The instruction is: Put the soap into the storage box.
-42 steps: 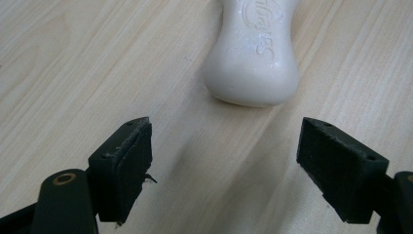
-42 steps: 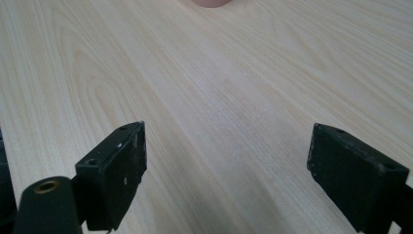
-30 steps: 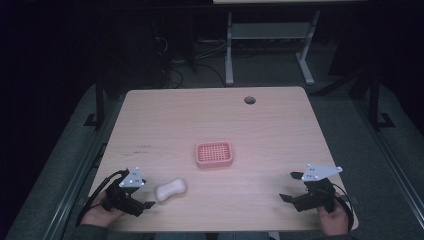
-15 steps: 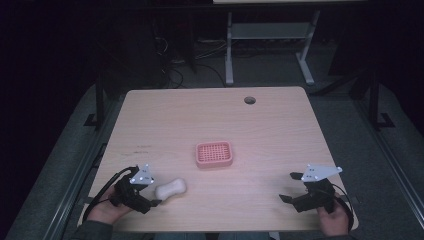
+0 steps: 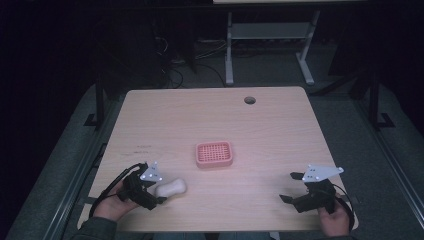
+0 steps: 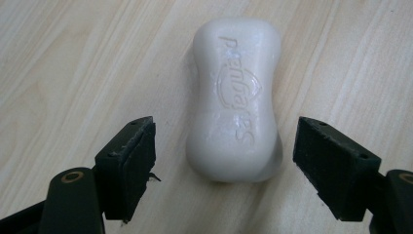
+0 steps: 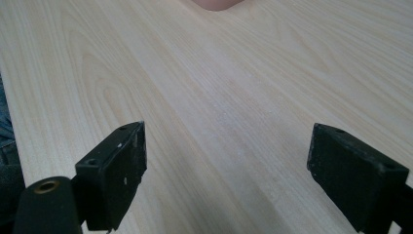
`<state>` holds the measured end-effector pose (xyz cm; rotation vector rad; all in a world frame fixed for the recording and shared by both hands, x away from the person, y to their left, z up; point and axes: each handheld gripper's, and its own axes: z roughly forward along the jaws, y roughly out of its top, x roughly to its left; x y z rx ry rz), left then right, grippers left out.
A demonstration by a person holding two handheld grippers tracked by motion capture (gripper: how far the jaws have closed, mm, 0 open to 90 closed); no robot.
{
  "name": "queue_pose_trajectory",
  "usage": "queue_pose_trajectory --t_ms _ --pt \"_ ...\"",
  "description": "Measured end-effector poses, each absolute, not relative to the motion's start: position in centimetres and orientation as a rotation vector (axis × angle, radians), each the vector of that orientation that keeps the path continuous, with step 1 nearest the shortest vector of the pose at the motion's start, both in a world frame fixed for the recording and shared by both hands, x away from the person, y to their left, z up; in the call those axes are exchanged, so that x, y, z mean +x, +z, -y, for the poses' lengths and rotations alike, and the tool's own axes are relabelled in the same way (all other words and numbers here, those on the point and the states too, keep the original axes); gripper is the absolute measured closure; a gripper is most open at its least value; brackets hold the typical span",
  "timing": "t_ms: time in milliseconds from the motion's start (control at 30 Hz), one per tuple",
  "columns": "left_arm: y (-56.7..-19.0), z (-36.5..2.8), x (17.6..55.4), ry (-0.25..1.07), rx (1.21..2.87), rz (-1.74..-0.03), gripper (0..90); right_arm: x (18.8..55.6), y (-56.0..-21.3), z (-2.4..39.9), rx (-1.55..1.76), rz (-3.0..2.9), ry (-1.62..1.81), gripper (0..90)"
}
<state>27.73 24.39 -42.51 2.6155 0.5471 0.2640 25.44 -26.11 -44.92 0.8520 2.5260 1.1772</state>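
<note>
The left gripper [image 5: 159, 192] is seen low at the near left of the wooden table [image 5: 280, 125], pointed at a white bar of soap [image 5: 171, 188]; in the left gripper view the soap [image 6: 235, 95] is lying flat just ahead of the jaws and partly between them, lettering up, its near end level with the pads; a gap is left on each side, so nothing is gripped, and the jaws have just been closing a bit around it while staying wide; no contact between pad and soap can be made out. The pink soap dish [image 5: 214, 154] is found farther off, ahead and to the right of that gripper, well apart from the soap. The right gripper [image 5: 290, 187] is held at the near right edge, jaws spread wide over bare wood; in the right gripper view only a sliver of the pink dish [image 7: 216, 5] is caught far ahead of its jaws.
</note>
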Motion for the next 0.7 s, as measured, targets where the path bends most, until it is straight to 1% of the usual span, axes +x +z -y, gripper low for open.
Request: queue_pose_trajectory --t_ms 167,233,433,467,533,700 --pt "-42.4 -23.7 27.9 0.253 2.629 -0.52 24.7 25.4 -44.9 26.0 0.852 -2.53 1.172 14.2" --pt "-42.4 -23.5 28.0 0.25 2.64 -0.51 27.1 25.4 -44.9 26.0 0.852 -2.529 1.172 14.2" --pt "-42.7 -22.7 28.4 0.244 2.655 -0.489 27.4 25.4 -44.9 26.1 0.85 -2.528 1.176 14.2" --pt "-42.7 -22.6 28.4 0.242 2.661 -0.486 29.2 25.4 -44.9 26.2 0.844 -2.529 1.178 14.2" --pt "-42.8 -22.4 28.6 0.228 2.668 -0.481 29.5 25.4 -44.9 26.2 0.845 -2.529 1.178 14.1" --pt "-43.1 -21.8 29.0 0.198 2.688 -0.488 33.8 25.4 -44.9 26.1 0.846 -2.529 1.18 14.2"
